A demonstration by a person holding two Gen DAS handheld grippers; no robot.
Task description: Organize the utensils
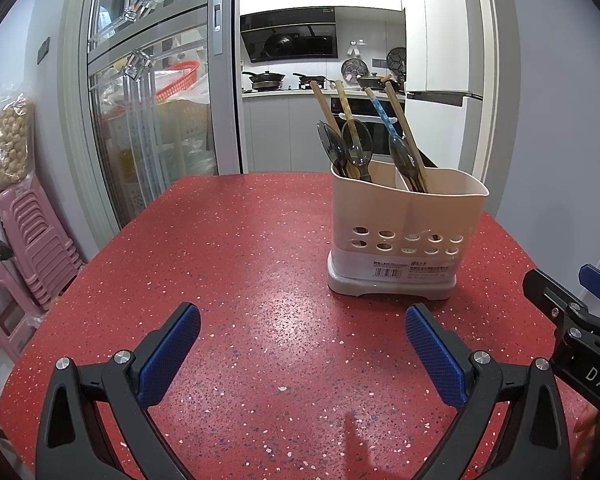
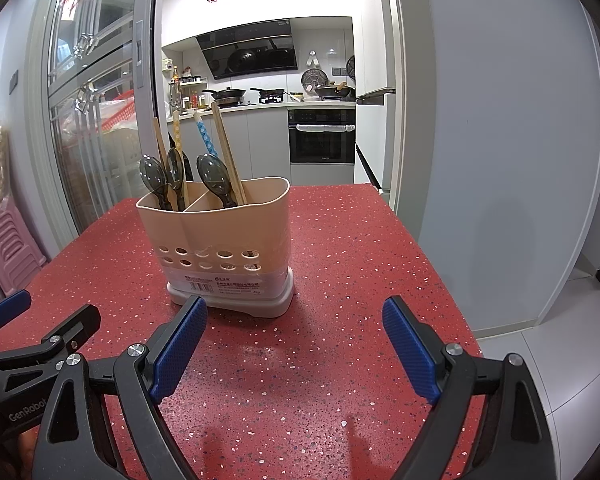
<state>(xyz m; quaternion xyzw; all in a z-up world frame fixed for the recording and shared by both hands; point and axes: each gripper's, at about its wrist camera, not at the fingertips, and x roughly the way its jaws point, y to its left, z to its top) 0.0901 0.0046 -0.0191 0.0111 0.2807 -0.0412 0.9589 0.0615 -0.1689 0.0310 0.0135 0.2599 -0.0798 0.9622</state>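
A beige holder (image 1: 408, 224) stands upright on the red speckled tabletop (image 1: 220, 260), and every utensil in view is already inside it. It has two compartments split by a wall. In the holder's left compartment stand two dark spoons (image 2: 168, 176), bowls up, with a pair of wooden chopsticks (image 1: 332, 112); in its right compartment stand one more dark spoon (image 2: 214, 176), a blue patterned chopstick (image 2: 204, 136) and a wooden one. No loose utensil lies on the tabletop around the holder as far as either view shows. The left tool (image 1: 302, 354) hangs low in front of the holder and to its left, jaws spread wide with nothing between them. The right tool (image 2: 294, 352) sits just in front of the holder's base, also spread wide and empty. With all pieces standing in the holder and both tools free, this fits a finished tidy-up, with everything gathered in; it fits equally a stage where the mixed spoons and chopsticks are due to be sorted by kind between the two compartments. The pictures do not settle which. Any reach into the holder would call for care, since the thin handles lean close together and the light holder could tip.
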